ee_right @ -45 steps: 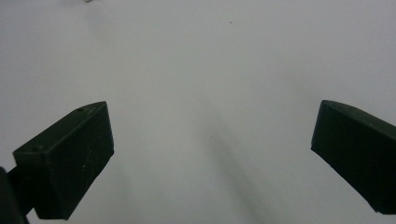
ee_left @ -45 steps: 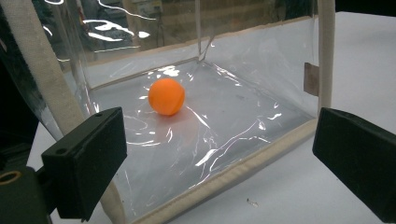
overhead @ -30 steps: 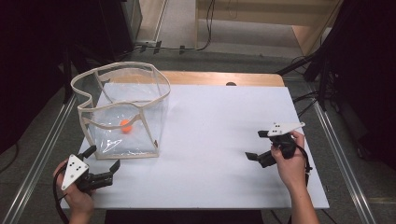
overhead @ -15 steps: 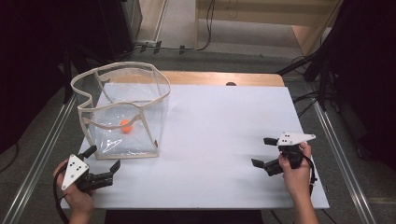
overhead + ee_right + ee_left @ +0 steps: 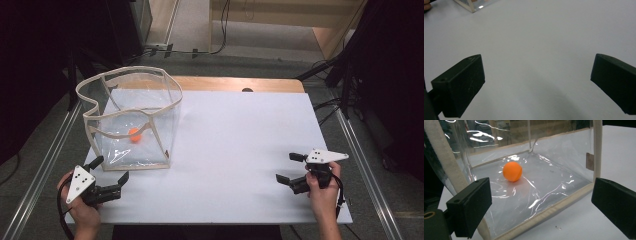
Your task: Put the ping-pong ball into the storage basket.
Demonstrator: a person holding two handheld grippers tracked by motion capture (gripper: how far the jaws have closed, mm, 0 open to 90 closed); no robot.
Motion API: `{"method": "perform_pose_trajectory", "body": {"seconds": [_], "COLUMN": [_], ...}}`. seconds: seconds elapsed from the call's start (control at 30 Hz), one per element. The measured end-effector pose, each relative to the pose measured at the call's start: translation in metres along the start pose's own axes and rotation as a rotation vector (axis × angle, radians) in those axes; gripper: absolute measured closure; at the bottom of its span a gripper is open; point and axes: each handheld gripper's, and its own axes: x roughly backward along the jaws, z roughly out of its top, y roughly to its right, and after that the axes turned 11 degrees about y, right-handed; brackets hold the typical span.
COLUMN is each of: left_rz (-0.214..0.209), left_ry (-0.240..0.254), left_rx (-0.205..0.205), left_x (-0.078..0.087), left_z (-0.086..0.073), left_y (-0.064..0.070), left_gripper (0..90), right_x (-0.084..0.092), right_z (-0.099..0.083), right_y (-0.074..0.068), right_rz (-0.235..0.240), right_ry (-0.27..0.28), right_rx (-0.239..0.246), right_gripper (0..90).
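Since the earlier frames, the right gripper (image 5: 289, 167) had drawn back from the clear bag (image 5: 131, 120) toward the near right edge of the white table (image 5: 240, 130), while the left gripper (image 5: 110, 170) had kept its place just short of the bag's near left corner.

From the high view, the orange ball (image 5: 134, 135) lay on the bag's floor, inside its walls. Both grippers stood with jaws spread wide and nothing between them, the right one well apart from the bag.

Through the left gripper view, the ball (image 5: 512, 171) rested on the crinkled clear bottom of the bag (image 5: 554, 207), beyond its near cloth-edged rim, with the open jaws on either side of that rim.

Through the right gripper view, wide jaws framed bare table (image 5: 536, 50); a corner of the bag (image 5: 474, 6) sat far off.
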Motion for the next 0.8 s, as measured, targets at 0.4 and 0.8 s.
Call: {"method": "perform_pose_trajectory", "body": {"seconds": [0.4,0.8], "left_rz": [-0.002,-0.001], "left_ry": [-0.001,-0.002], "left_rx": [0.0,0.003], "left_x": [0.0,0.0], "left_z": [0.0,0.0], "left_y": [0.0,-0.001], "left_gripper": [3.6,3.6], "right_x": [0.014,0.023], "right_z": [-0.016,-0.022], "right_y": [0.006,0.01], "right_rz": [-0.041,-0.051], "right_ry": [0.075,0.103], "right_rx": [-0.021,-0.045], "right_gripper": [0.0,0.0]}}
